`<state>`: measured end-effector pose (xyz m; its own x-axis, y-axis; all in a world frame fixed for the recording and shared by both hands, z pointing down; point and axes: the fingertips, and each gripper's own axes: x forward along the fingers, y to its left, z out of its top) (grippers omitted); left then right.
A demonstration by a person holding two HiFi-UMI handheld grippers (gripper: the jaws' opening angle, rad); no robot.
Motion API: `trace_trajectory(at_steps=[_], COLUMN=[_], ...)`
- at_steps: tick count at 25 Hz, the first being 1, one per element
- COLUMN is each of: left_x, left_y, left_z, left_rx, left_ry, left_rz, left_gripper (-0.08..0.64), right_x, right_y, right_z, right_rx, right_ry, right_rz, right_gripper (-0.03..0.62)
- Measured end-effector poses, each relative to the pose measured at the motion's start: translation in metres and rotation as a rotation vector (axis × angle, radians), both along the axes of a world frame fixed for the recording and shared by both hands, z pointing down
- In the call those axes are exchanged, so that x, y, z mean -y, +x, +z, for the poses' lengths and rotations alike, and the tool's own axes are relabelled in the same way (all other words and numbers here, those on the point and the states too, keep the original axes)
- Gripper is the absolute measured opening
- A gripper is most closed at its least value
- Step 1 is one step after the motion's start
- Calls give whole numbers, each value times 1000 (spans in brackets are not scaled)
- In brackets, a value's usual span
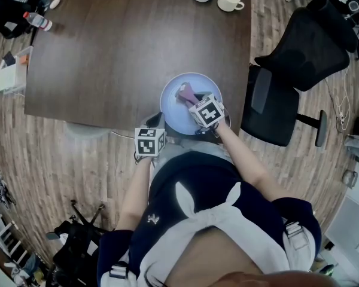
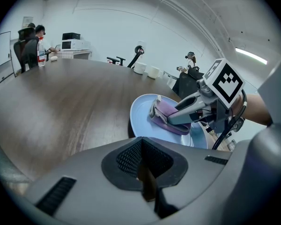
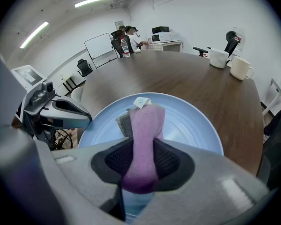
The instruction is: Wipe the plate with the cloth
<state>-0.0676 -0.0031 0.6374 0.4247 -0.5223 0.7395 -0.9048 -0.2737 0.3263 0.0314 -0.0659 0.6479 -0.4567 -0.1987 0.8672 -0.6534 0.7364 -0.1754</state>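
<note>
Mid-wipe, I judge: my right tongs [image 3: 140,165] clamp the pink cloth [image 3: 147,123] on the pale blue plate [image 3: 199,125] at the table's [image 1: 125,40] near edge, while my left tongs [image 2: 143,172] sit closed and empty to its near left, so next I should sweep the cloth across the plate's bare far and right parts.

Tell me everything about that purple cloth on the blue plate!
The pinkish-purple soft cloth looks fuzzy, like a folded strip. A grey layer peeks out on one side, and a little white tag sticks up at its far end. The right gripper pinches its near end between both jaws. The rest lies stretched over the middle of the round pale blue plate, which sits near the edge of the dark brown wooden table.
</note>
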Motion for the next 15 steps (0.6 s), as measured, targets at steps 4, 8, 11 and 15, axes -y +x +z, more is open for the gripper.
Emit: trace_trajectory(at_steps=[4, 8, 11, 15], left_x=[0, 0, -1, -1], left_y=[-1, -1, -1, -1], left_z=[1, 1, 1, 1], left_rx=[-2, -6, -7, -3], left_ry=[-1, 1, 1, 1], left_rz=[2, 2, 3, 5], left_gripper=[6, 6, 6, 6], right_x=[-6, -15, -19, -23], right_y=[-11, -20, -26, -34], right_z=[-1, -1, -1, -2], right_rx=[3, 9, 13, 29], right_ry=[4, -8, -5, 2], right_rz=[-15, -30, -23, -10], right_gripper=[124, 124, 124, 124])
